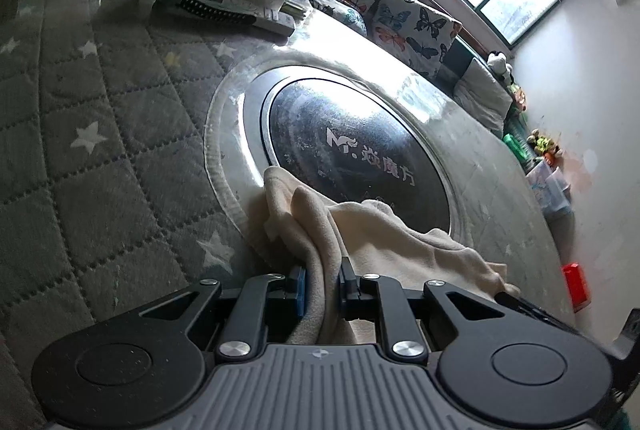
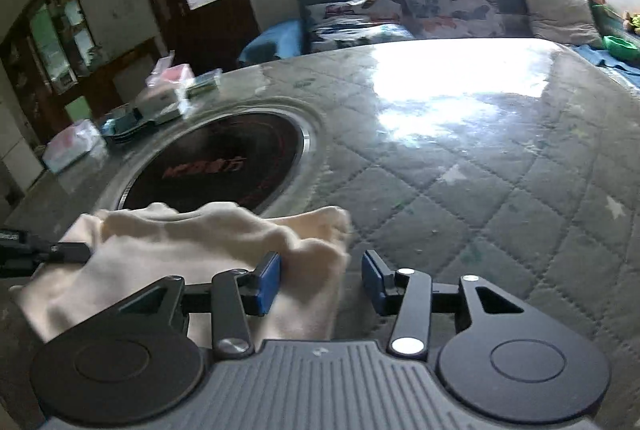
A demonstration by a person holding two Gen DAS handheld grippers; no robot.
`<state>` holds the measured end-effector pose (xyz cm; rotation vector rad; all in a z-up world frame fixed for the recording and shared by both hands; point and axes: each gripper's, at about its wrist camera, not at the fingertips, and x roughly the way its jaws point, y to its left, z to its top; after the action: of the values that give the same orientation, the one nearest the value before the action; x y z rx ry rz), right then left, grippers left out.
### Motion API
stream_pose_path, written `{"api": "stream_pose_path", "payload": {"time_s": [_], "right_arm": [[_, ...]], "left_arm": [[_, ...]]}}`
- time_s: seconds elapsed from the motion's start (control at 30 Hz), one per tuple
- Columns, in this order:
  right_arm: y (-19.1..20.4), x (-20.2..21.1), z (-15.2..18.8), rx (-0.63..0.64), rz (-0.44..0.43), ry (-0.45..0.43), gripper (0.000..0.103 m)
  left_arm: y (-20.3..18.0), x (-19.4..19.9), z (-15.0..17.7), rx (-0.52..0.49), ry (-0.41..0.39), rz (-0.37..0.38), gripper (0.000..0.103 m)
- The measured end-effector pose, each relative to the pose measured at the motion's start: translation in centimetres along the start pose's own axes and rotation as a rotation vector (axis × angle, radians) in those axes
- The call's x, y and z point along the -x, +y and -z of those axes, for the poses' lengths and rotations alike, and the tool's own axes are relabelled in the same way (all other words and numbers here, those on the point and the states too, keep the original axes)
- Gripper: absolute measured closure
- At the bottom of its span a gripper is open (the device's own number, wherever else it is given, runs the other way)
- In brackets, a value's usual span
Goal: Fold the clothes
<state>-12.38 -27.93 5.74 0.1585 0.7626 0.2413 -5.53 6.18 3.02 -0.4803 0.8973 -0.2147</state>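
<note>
Right, my left gripper (image 1: 322, 286) is clamped on a fold of the cream garment (image 1: 384, 230), which lies bunched at the near rim of the round hotplate (image 1: 356, 154). My right gripper (image 2: 320, 280) gapes around its edge; I'd pinch that edge before lifting.

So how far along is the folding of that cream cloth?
Early, by the look of it. Nothing looks folded yet: the cream garment lies bunched and rumpled on the quilted table cover, beside the round black hob. In hand: the left hand-held gripper is shut on a fold of it, while the right hand-held gripper is open at its edge. Spreading flat and every fold remain.
</note>
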Motion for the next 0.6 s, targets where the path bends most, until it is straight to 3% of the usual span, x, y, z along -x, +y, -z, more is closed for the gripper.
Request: {"api": "stream_pose_path", "payload": {"time_s": [0.07, 0.17, 0.4, 0.6], "right_arm": [[0.5, 0.1, 0.1, 0.013, -0.015, 0.001, 0.08], [0.7, 0.7, 0.1, 0.014, -0.017, -0.016, 0.093], [0.2, 4.2, -0.6, 0.006, -0.038, -0.102, 0.095], [-1.0, 7.8, -2.1, 0.019, 0.006, -0.185, 0.095]], "left_arm": [[-0.5, 0.0, 0.1, -0.035, -0.01, -0.02, 0.087], [-1.4, 0.4, 0.0, -0.081, -0.026, -0.034, 0.087], [-5.0, 1.8, -1.1, -0.198, -0.081, 0.001, 0.088], [-9.6, 1.1, -1.7, -0.28, -0.091, 0.035, 0.089]]}}
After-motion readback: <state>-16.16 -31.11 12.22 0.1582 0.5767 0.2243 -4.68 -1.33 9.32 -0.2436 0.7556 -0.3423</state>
